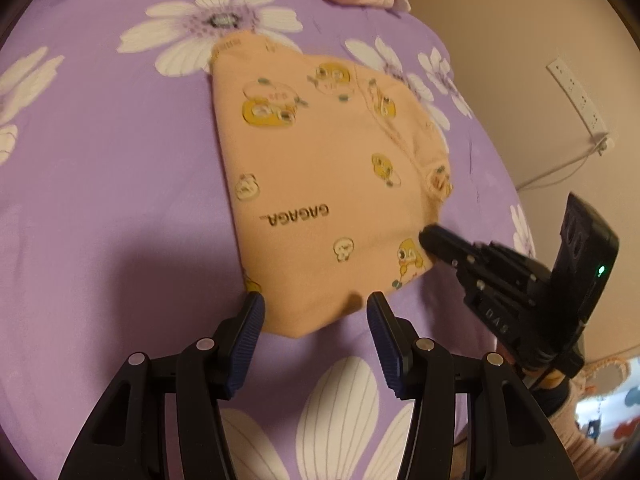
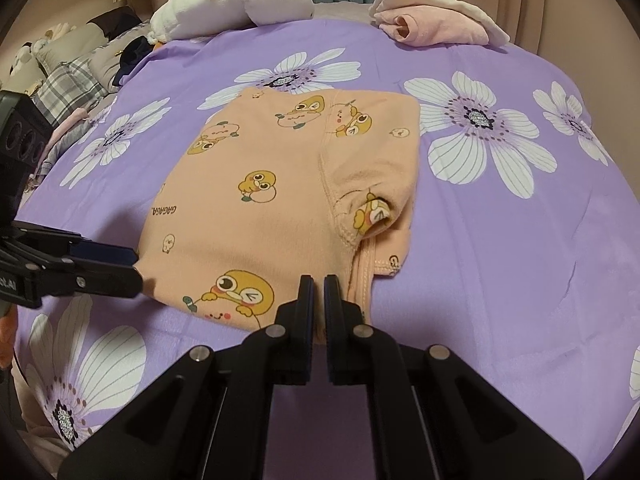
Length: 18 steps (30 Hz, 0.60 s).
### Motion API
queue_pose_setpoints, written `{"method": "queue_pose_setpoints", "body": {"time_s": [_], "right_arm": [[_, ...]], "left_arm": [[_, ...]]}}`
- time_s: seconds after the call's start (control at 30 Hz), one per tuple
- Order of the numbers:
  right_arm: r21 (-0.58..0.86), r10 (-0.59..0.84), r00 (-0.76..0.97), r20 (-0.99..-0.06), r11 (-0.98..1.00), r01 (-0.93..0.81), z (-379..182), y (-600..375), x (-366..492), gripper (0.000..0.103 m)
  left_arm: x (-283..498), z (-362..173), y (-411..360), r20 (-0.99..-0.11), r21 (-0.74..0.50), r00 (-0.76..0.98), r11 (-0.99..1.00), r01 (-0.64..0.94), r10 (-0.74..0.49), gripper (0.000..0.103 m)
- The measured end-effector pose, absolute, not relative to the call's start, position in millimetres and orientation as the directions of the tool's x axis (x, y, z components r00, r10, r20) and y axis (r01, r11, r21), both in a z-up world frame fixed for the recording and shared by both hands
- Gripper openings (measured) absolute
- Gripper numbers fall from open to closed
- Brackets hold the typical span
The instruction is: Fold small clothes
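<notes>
A small peach garment [image 1: 320, 184] with yellow cartoon prints and "GAGAGA" lettering lies folded flat on the purple flowered bed sheet [image 1: 100, 200]. It also shows in the right wrist view [image 2: 280, 200]. My left gripper [image 1: 316, 308] is open, its jaws on either side of the garment's near corner, which lies between them. It shows at the left in the right wrist view [image 2: 134, 266]. My right gripper [image 2: 319, 282] is shut on the garment's near edge beside the seam. It shows in the left wrist view [image 1: 426, 240] at the garment's right corner.
A pink folded garment [image 2: 436, 24] and a white rolled towel [image 2: 236, 4] lie at the far edge of the bed. Pillows and plaid bedding [image 2: 68, 76] are at far left. A wall with a power strip [image 1: 576, 96] and cable is to the right.
</notes>
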State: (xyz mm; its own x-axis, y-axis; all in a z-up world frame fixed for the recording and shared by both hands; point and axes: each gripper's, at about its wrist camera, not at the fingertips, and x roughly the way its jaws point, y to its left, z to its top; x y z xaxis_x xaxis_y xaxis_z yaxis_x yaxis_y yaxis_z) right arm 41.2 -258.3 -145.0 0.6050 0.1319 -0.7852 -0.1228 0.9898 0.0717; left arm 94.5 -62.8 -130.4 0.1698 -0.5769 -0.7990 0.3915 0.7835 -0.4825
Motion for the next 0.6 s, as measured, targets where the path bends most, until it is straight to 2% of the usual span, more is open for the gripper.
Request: {"method": "queue_pose_setpoints", "body": {"time_s": [0.17, 0.33, 0.47, 0.6], "right_arm": [[0.081, 0.14, 0.61, -0.78, 0.989, -0.124, -143.3, -257.3, 36.6, 0.012], [0.08, 0.143, 0.614, -0.777, 0.988, -0.128, -141.0, -253.6, 32.9, 0.018], [0.08, 0.144, 0.617, -0.774, 0.988, -0.13, -139.2, -253.3, 29.7, 0.02], [0.083, 0.144, 0.617, -0.774, 0.988, -0.127, -138.6, -255.8, 28.4, 0.02]], "left_arm": [[109.8, -109.9, -59.8, -0.746, -0.521, 0.236, 0.767, 0.375, -0.623, 0.052], [132.7, -95.5, -81.5, -0.737, -0.487, 0.279, 0.769, 0.414, -0.616, 0.052], [151.8, -100.9, -101.2, -0.754, -0.455, 0.293, 0.789, 0.414, -0.588, 0.052], [164.2, -125.9, -114.4, -0.807, -0.416, 0.26, 0.823, 0.386, -0.53, 0.052]]}}
